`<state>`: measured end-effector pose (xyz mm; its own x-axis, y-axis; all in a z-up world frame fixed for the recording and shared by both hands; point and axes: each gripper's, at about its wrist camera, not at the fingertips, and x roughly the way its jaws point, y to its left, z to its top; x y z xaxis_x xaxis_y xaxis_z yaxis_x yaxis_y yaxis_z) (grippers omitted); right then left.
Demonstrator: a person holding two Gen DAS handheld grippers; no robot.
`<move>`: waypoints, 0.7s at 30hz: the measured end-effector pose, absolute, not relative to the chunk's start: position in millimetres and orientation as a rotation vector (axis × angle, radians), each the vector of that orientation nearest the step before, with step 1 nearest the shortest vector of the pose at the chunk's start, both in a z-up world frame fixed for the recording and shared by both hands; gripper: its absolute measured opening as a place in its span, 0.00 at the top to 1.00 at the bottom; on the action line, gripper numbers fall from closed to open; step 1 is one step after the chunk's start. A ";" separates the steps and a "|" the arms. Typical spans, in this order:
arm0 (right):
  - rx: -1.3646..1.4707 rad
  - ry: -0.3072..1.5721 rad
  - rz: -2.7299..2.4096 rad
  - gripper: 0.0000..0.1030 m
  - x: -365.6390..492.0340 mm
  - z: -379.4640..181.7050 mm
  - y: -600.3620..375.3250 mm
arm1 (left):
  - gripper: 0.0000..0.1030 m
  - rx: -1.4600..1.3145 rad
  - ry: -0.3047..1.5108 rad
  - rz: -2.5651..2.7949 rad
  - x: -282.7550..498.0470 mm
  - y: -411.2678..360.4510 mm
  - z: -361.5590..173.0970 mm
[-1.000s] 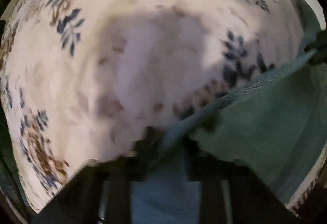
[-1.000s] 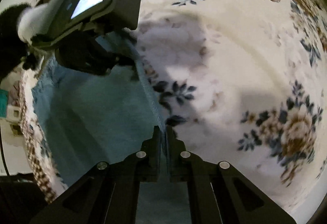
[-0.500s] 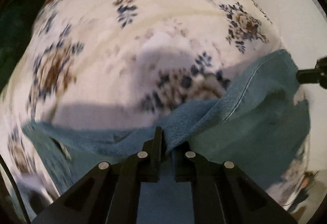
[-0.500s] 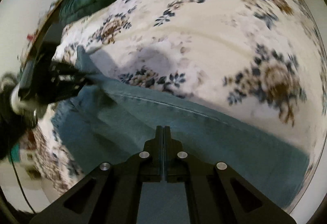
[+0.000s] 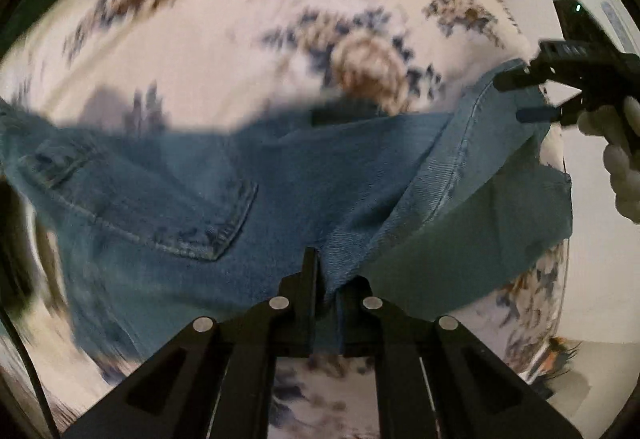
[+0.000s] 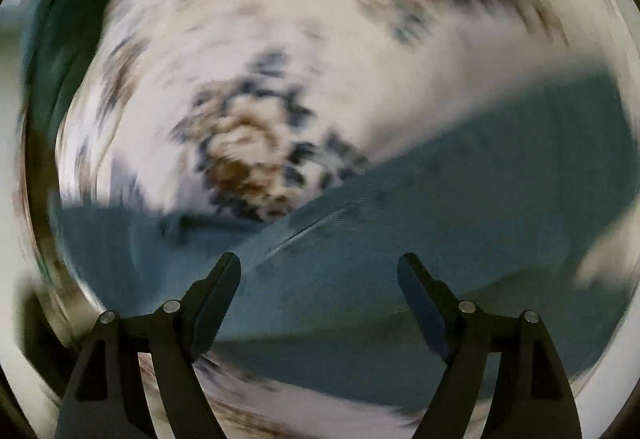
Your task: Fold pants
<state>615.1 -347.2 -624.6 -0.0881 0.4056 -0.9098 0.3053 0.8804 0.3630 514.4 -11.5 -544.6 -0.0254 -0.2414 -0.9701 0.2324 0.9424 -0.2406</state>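
Note:
Blue denim pants (image 5: 200, 191) lie spread across a floral bedspread (image 5: 224, 51), back pocket up. My left gripper (image 5: 326, 271) is shut on a fold of the denim near the seam, holding the cloth lifted. In the left wrist view my right gripper (image 5: 520, 99) hovers at the pants' far right edge, a white-gloved hand (image 5: 624, 159) behind it. In the blurred right wrist view the right gripper (image 6: 320, 271) has its jaws opening wide above the pants (image 6: 440, 239), and nothing is pinched between its fingers (image 6: 218, 287).
The white bedspread (image 6: 280, 39) with brown and blue flowers fills most of both views. A dark green pillow or cloth (image 6: 60, 39) lies at the far left edge. Pale floor or wall (image 5: 592, 259) shows past the bed's right edge.
My right gripper has gone from shut on the denim to wide open, letting the cloth go. My left gripper, still pinching the denim, has carried it over so the pocket side now shows.

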 end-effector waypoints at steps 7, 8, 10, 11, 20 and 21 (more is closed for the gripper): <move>0.869 1.734 -0.234 0.28 584.3 -694.6 -350.2 | 0.95 -0.092 1.611 -0.316 477.7 0.4 -580.0; 0.812 1.742 -0.272 0.56 583.1 -698.2 -344.5 | 0.95 -0.093 1.618 -0.314 474.1 0.6 -584.9; 0.767 1.720 -0.357 0.82 574.9 -696.6 -344.8 | 0.95 -0.096 1.616 -0.309 468.8 2.8 -588.8; 0.828 1.679 -0.356 0.92 565.4 -692.1 -348.8 | 0.95 -0.100 1.616 -0.306 466.4 3.5 -589.7; 1.035 1.478 -0.413 0.93 416.3 -645.3 -382.8 | 0.95 -0.126 1.605 -0.307 442.7 5.5 -591.5; 1.067 1.481 -0.427 0.93 400.2 -655.9 -385.1 | 0.95 -0.132 1.617 -0.293 441.3 6.2 -601.7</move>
